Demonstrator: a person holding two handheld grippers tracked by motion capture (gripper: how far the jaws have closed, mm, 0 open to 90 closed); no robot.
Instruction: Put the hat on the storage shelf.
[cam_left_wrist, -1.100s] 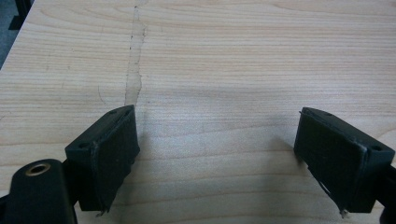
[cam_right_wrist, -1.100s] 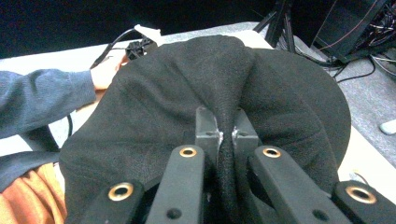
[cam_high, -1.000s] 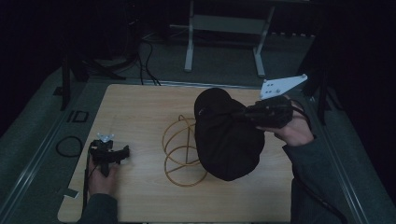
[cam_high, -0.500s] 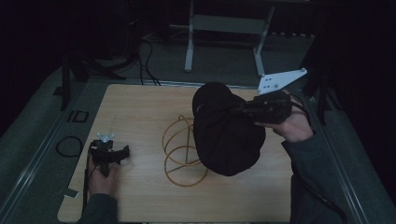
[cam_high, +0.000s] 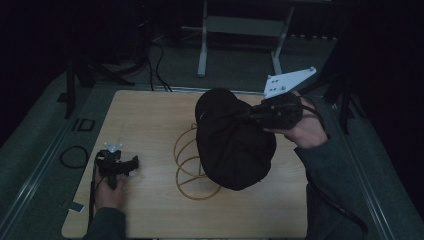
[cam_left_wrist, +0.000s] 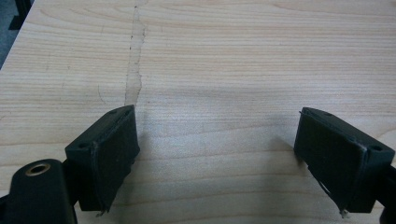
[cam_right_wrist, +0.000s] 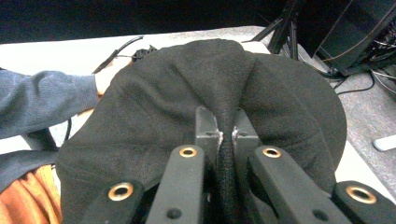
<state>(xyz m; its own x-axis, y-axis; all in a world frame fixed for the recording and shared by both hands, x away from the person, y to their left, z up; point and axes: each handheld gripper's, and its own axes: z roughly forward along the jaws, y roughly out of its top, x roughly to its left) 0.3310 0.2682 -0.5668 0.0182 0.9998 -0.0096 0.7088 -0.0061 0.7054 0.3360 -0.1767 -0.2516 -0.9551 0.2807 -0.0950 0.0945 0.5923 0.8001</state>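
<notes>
Right gripper fingers pinch a black cloth fold, cloth hanging lower left over the wire coil; left gripper rests open at lower left.

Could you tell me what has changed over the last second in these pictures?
The right gripper, still clamped on a pinch of the black cloth, has carried it slightly up and toward the far side of the table, above the coiled yellow cord. The left gripper stayed put, jaws open over bare wood.
</notes>
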